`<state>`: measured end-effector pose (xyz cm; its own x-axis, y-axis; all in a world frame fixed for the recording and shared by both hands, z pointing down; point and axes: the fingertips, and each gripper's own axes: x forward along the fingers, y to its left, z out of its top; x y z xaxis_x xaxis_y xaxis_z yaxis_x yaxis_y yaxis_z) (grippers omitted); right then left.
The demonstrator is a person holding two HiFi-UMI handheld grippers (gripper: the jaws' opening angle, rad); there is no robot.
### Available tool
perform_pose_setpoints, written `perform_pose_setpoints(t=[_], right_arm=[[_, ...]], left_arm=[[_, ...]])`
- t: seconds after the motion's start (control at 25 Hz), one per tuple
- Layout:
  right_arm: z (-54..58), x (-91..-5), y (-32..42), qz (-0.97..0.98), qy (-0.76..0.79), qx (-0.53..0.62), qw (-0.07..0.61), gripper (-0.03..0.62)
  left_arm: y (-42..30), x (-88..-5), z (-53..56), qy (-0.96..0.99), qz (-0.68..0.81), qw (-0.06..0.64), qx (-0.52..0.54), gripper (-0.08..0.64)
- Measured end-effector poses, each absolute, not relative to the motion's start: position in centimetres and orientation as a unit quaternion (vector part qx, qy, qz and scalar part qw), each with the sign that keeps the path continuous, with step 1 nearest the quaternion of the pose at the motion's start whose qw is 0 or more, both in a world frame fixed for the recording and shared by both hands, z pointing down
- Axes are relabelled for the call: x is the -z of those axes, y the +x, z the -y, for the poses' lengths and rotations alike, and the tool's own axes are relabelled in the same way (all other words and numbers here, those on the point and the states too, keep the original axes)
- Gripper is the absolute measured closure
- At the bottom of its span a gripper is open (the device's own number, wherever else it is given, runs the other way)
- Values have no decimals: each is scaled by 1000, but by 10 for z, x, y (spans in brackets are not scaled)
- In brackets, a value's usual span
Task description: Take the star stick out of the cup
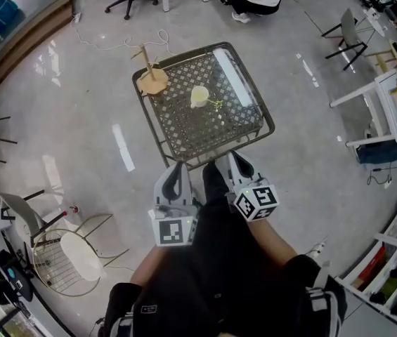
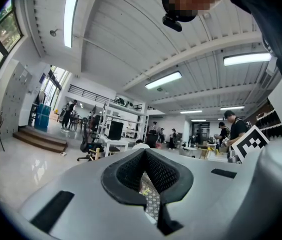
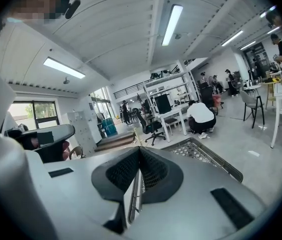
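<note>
At the lower left of the head view a round wire chair stands on the glossy floor. Further right, in the upper middle of the frame, is a metal mesh table. On its left corner sits a wooden stand with an upright peg.

Near the middle of the table is a pale cup. The star stick is in it. Its yellow-green end shows just past the cup's right rim, and its long axis runs out toward the right of the frame, dipping slightly. It is too small to tell which end carries the star.

Below the table, at the bottom middle of the frame, the left hand-held gripper points up toward the table's near edge, well apart from the cup. In its own view the jaws are clenched tip to tip with nothing between them.

Just to its right, the right hand-held gripper points the same way. Its jaws are likewise pressed together and empty.

At the far right stands a white frame.
</note>
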<state>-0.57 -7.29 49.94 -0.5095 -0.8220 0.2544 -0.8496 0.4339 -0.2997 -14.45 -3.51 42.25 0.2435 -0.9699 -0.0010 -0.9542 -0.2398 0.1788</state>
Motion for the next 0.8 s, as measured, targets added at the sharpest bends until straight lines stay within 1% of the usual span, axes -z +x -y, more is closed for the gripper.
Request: perform_pose_setpoints(t=[0.36, 0.8], right_arm=[[151, -527, -10, 840, 486, -236, 50, 583], [248, -585, 5, 809, 496, -303, 82, 583]], left_arm=[[-147, -424, 109, 778, 621, 82, 45, 545], [-140, -440, 204, 774, 625, 99, 22, 545]])
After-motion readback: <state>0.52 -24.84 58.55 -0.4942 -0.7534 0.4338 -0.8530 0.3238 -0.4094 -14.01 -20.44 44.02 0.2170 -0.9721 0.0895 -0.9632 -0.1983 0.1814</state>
